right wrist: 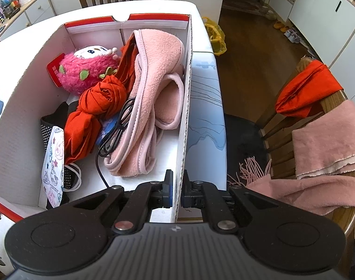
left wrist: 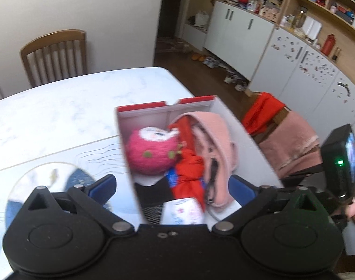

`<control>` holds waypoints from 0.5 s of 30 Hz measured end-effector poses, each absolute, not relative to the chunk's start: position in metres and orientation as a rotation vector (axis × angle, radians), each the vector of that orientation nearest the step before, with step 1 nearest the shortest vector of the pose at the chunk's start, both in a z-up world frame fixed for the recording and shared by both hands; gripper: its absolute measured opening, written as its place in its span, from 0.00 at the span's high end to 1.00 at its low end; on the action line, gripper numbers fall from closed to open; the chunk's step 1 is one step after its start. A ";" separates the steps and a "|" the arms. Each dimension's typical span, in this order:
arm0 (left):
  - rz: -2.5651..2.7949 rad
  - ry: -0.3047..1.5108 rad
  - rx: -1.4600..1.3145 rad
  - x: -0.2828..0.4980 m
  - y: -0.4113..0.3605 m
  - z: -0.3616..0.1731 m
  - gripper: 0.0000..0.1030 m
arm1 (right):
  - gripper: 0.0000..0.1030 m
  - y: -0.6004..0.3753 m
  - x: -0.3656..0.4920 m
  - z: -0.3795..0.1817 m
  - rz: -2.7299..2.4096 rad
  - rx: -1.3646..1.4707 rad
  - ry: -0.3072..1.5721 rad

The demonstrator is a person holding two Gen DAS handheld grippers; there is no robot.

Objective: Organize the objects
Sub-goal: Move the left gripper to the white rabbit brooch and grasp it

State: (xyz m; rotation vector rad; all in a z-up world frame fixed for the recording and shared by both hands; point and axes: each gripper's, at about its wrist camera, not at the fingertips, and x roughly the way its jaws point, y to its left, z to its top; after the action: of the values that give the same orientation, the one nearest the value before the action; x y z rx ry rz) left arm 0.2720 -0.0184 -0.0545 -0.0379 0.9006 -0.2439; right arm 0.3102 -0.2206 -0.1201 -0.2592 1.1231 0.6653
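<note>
A white cardboard box [right wrist: 186,70] with a red rim stands on the table. It holds a pink plush toy [right wrist: 84,74], pink fleece slippers [right wrist: 154,70], a rolled red cloth [right wrist: 100,102], a black cable [right wrist: 121,121] and a patterned white pouch [right wrist: 53,163]. My right gripper [right wrist: 177,191] is shut on the box's right wall near its front corner. My left gripper [left wrist: 172,186] hangs over the near end of the box [left wrist: 235,121], jaws wide open, nothing pressed between the blue pads [left wrist: 102,186]. Beneath it lie the plush toy [left wrist: 149,154] and red cloth [left wrist: 191,170].
A wooden chair [right wrist: 336,107] right of the table carries a red cloth [right wrist: 310,88] and a pink scarf [right wrist: 329,140]. Another chair [left wrist: 56,56] stands at the table's [left wrist: 60,112] far side. A yellow bag [right wrist: 214,37] lies on the floor. White cabinets [left wrist: 242,30] line the wall.
</note>
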 end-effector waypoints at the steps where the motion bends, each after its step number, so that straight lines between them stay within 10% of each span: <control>1: -0.233 0.902 -0.033 0.272 -0.013 -0.055 0.01 | 0.95 -0.221 0.310 -0.120 0.664 -0.259 1.124; 15: 0.026 0.929 -0.018 0.276 0.110 -0.078 0.01 | 0.95 -0.218 0.308 -0.120 0.634 -0.265 1.130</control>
State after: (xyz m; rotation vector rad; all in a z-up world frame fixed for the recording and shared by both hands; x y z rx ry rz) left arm 0.2761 0.1100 -0.0777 -0.0178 0.9286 0.0259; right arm 0.3085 -0.2184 -0.1202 -0.2648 1.1297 0.6338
